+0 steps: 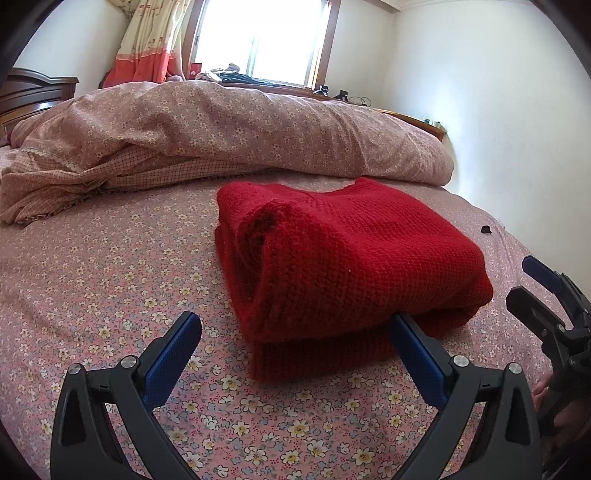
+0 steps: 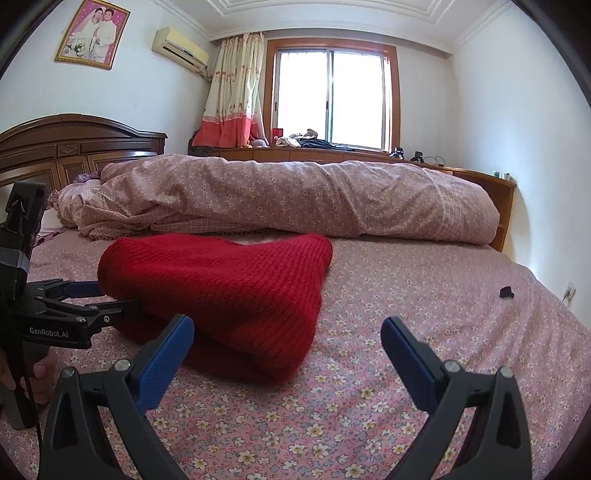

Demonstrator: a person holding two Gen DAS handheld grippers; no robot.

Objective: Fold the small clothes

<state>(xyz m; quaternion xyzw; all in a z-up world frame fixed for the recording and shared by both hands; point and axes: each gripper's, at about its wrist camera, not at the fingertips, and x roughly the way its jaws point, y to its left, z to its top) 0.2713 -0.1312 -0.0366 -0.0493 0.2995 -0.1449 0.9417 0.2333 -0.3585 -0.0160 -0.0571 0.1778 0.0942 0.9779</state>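
1. While the folded red sweater (image 1: 343, 254) lies on the floral bed (image 1: 110, 266), our left tool (image 1: 295, 328) gapes, its right finger touching the near edge.
2. Our right tool (image 2: 288, 332) gapes beside it, grasping nothing.

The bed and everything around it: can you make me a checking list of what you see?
Surface: bed sheet, pink with small flowers, a bit wrinkled.
Job's things: red sweater, folded into a thick bundle, lying on the sheet.
Clutter: small black object alone on the sheet to the right; rolled quilt along the far side.
Grippers: left gripper open, its right finger tip against the sweater's near edge; right gripper open, holding nothing, its left finger by the sweater's near edge.
Cables: dark wires on the far wooden ledge.
Surroundings: window, curtain, headboard, air conditioner, framed picture.
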